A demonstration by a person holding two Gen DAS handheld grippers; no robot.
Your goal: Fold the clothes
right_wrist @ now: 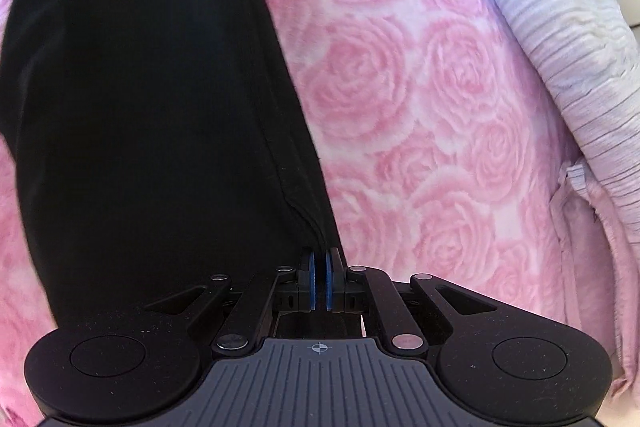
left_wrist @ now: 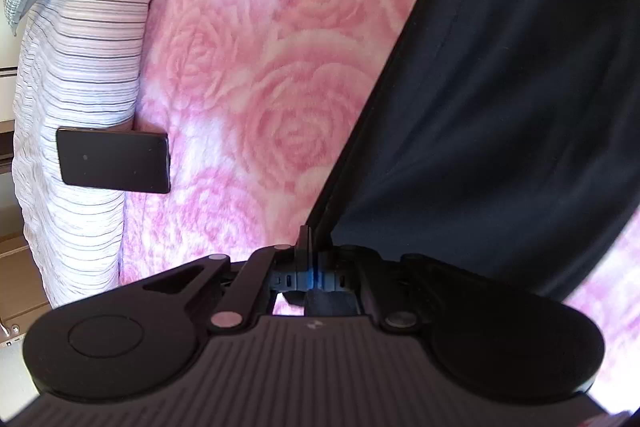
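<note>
Nearest each lens, both grippers sit low over the bed, each pinching an edge of the same black garment (right_wrist: 152, 87). On the right gripper (right_wrist: 320, 267) the blue pads are drawn nearly together with the cloth's folded hem running down into the slit between them, so its jaws are narrow and clamped on fabric. On the left gripper (left_wrist: 310, 259) the jaws are likewise drawn in tight, the garment's edge meeting them right at the tips.

From both grips the garment stretches away over the pink rose blanket (right_wrist: 420, 87), fairly smooth, with a long straight edge on either side. It seems at least partly lifted near the grippers, though I cannot tell how much of it rests on the blanket. A striped quilt (left_wrist: 80, 47) lies bunched along the bed's far margin, with a flat black slab (left_wrist: 114, 161) resting against it.

My reading is a fold in mid-carry: two corners or edge points held, the cloth kept taut between them. Whether this is an early fold or a later one the pictures do not settle. Next comes moving both grips together and evenly, keeping the held edge straight, so that it lands square on the rest of the cloth.
</note>
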